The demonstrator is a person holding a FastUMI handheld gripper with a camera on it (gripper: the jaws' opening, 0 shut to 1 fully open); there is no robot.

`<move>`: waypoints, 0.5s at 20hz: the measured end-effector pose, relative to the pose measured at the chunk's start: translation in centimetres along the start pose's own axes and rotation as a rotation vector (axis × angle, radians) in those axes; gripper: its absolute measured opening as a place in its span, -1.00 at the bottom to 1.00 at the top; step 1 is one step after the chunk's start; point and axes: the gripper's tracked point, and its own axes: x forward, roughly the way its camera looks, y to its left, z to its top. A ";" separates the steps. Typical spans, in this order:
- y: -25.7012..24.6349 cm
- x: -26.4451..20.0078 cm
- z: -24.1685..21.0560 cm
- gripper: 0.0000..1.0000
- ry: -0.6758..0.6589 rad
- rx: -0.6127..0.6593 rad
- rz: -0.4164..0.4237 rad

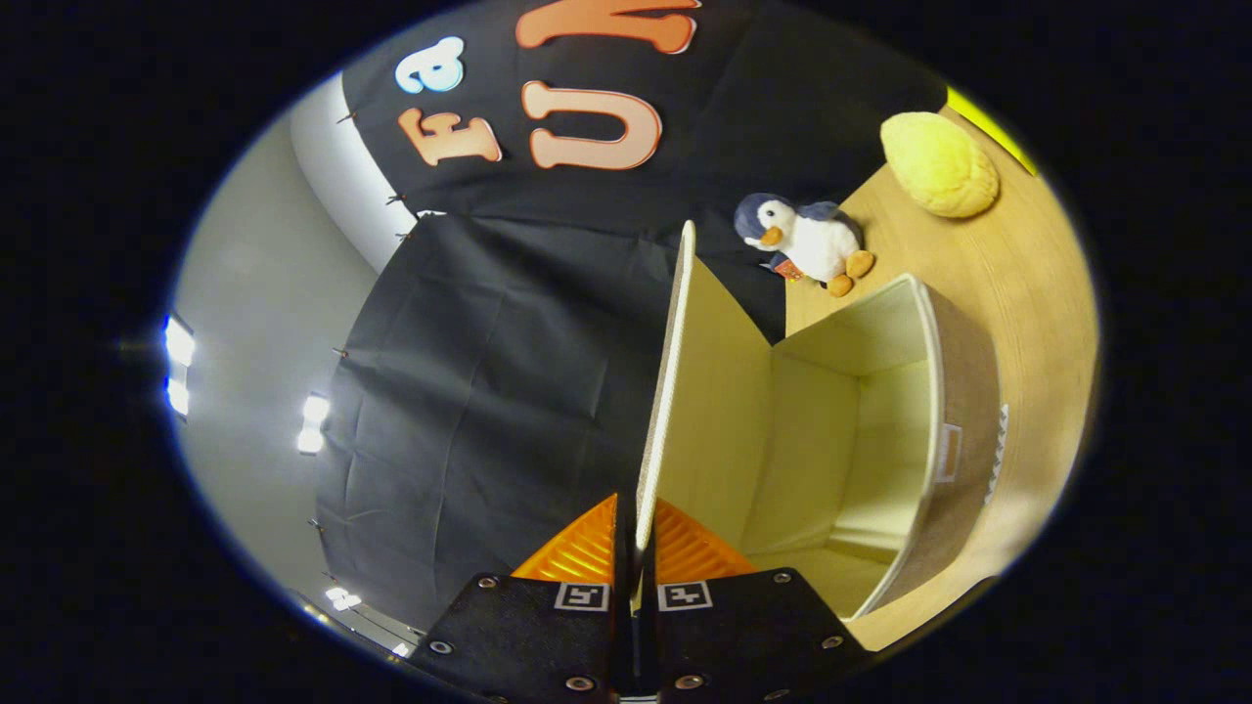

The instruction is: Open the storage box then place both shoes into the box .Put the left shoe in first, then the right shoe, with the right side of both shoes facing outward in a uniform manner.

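The fingers [636, 533] are clamped together on the edge of the storage box's lid [675, 391], which stands swung up and open — its pale inner face turned toward the box [939, 430]. The box sits on the wooden table [1027, 284] just beyond the fingers, its cream inside bare. Past it, near the black cloth wall [489, 372], a small penguin toy [807, 240] stands on the table, and a yellow plush cushion [939, 164] lies farther off.

There is one box [880, 420] with one lid [675, 391], one penguin toy [807, 240], one yellow cushion [939, 164], and one gripper [634, 548].
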 end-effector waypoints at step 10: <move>5.2 9.9 -2.0 -0.92 0.031 -0.097 -0.053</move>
